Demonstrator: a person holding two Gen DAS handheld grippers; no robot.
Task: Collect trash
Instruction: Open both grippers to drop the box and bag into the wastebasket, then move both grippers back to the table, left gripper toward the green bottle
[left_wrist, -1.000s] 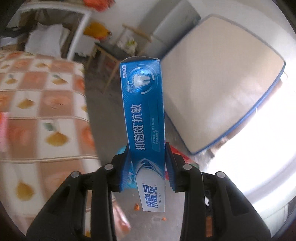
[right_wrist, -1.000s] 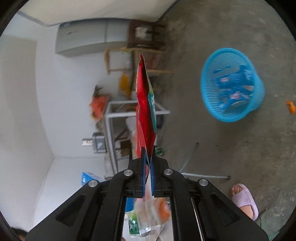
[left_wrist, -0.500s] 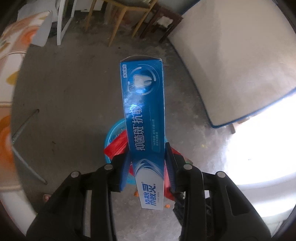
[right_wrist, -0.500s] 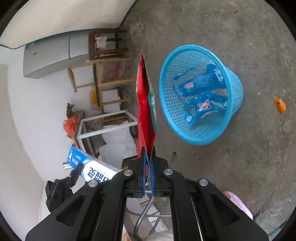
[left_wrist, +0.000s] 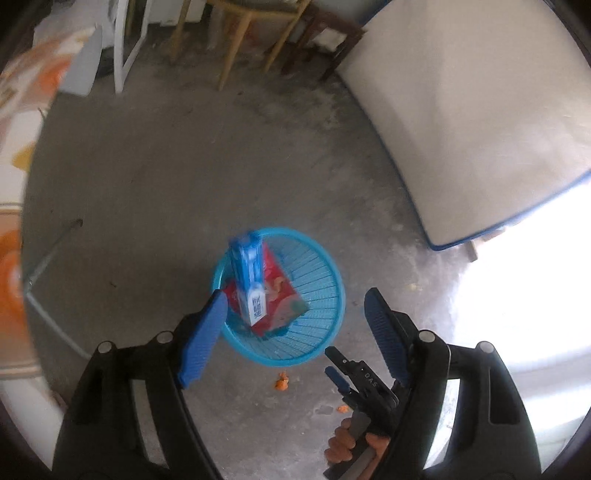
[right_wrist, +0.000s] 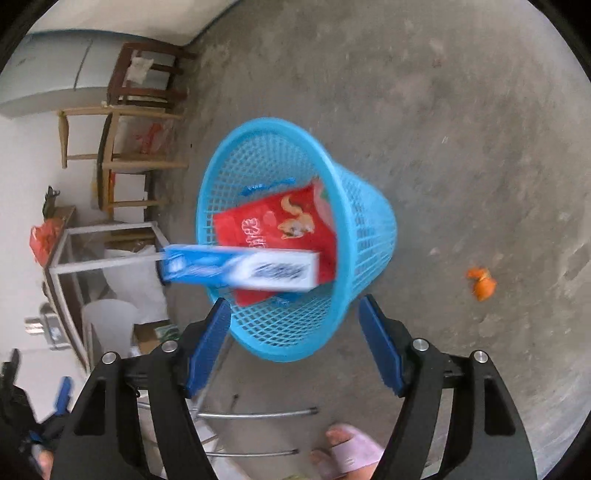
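While 2 grippers gape empty, 1 basket (right_wrist: 369, 236) holds 1 toothpaste box (right_wrist: 240, 269), 1 red packet (right_wrist: 280, 225).

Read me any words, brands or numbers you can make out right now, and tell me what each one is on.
"DAS": on the black right gripper.
Blue and white toothpaste box: print too blurred to read.
Red snack bag in the blue plastic mesh basket: white characters, too blurred to read.
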